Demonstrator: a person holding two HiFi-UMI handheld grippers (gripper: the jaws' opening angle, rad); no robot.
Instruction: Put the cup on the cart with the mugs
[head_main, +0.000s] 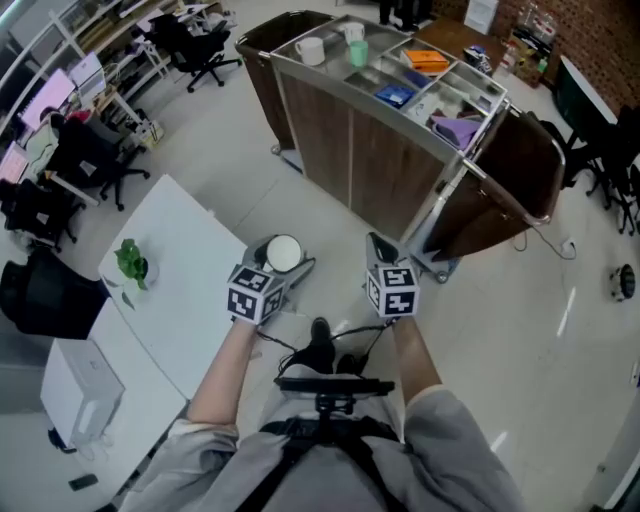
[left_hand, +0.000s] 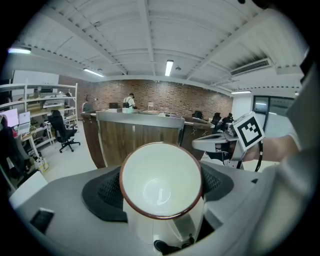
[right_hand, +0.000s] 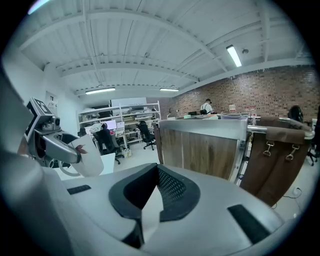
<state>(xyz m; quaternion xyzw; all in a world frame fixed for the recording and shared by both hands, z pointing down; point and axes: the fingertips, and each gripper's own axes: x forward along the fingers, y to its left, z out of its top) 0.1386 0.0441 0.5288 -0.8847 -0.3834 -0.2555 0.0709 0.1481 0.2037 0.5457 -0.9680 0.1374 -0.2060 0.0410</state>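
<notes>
A white cup (head_main: 283, 252) with a brown rim sits between the jaws of my left gripper (head_main: 287, 265), mouth up and empty inside (left_hand: 161, 180). The gripper's pads (left_hand: 107, 192) press on both its sides. My right gripper (head_main: 381, 247) is beside it to the right with its pads together (right_hand: 152, 187) and nothing in them. The cart (head_main: 350, 140), with wood panels and a metal top tray, stands ahead. On the tray are a white mug (head_main: 310, 50) and a green cup (head_main: 357, 52). The cart also shows in the left gripper view (left_hand: 140, 135) and the right gripper view (right_hand: 205, 145).
A white table (head_main: 180, 300) with a small potted plant (head_main: 132, 262) lies to my left. Brown bags (head_main: 520, 170) hang off the cart's right end. Office chairs (head_main: 200, 50) and desks with monitors (head_main: 60, 95) line the far left. Bare floor lies between me and the cart.
</notes>
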